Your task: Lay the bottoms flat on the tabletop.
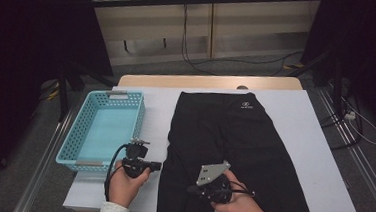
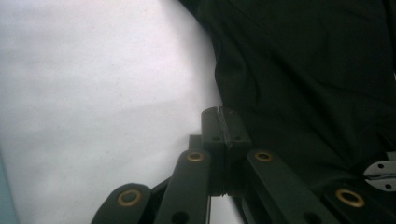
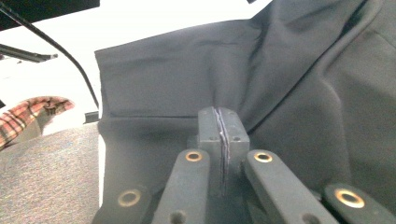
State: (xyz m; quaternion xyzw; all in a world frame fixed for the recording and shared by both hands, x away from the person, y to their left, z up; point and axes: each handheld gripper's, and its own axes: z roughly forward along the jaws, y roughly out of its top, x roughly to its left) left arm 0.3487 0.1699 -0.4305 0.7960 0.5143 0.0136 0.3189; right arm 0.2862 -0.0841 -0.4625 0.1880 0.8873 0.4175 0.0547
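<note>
Black shorts (image 1: pixel 234 139) lie flat on the white table cover (image 1: pixel 313 145), waistband at the far end and leg hems toward me. My left gripper (image 1: pixel 159 166) points right at the shorts' left edge. In the left gripper view its jaws (image 2: pixel 223 121) are pressed together right where the fabric's (image 2: pixel 303 70) edge meets them. My right gripper (image 1: pixel 190 189), under its grey plate (image 1: pixel 213 172), lies over the near left leg. In the right gripper view its jaws (image 3: pixel 220 122) are shut on a pinch of the cloth (image 3: pixel 280 70), and a crease runs up from them.
A light blue plastic basket (image 1: pixel 104 95) stands on the table to the left of the shorts. The table's near edge is just below both hands, with grey carpet beyond it (image 3: pixel 46 177). Cables lie on the floor behind and to the right of the table.
</note>
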